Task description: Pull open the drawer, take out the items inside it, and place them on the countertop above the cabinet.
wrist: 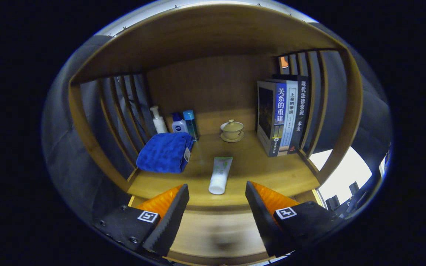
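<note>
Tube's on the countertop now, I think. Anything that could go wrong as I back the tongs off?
1. The tube lies just ahead of the open tongs, near the countertop's front edge; a nudge could roll it off.
2. Swinging sideways could brush the blue towel or the upright books.

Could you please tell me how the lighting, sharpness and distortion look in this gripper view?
Gripper view: strong fisheye bends the wooden shelf frame into curves; light is dim and warm, with dark shadow under the top board; the white tube, blue towel and books look sharp; the wood nearest the open hand-held gripper is smeared; a bright patch beyond the right slats is overexposed.
</note>
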### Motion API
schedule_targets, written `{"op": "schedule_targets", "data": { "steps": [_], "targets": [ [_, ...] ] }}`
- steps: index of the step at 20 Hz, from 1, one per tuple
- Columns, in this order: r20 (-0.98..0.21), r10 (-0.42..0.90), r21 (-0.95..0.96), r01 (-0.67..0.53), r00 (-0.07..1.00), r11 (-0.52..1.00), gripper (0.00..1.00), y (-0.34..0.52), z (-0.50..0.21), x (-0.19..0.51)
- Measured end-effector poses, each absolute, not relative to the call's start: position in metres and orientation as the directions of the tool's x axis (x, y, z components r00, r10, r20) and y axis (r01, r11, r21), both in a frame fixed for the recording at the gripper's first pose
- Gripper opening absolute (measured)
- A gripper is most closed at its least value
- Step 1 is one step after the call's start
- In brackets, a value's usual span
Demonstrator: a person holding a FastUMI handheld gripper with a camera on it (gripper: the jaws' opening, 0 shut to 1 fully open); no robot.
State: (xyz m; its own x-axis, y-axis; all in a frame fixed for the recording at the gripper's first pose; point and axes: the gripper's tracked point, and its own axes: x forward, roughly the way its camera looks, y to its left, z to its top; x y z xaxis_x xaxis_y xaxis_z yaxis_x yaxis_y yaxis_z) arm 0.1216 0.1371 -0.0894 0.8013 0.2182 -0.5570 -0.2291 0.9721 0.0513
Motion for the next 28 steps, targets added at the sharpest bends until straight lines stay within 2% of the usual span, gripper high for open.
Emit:
{"op": "schedule_targets", "data": {
  "steps": [12,19,28],
  "targets": [
    [-0.386,0.247,-0.021,-0.276,0.889,0.961,0.99,0.121,-0.101,-0.007],
    [-0.379,0.213,-0.086,-0.263,0.901,0.961,0.99,0.104,-0.136,-0.061],
    [-0.451,0.19,-0.118,-0.27,0.872,0.956,1.0,0.105,-0.199,-0.09]
  ]
}}
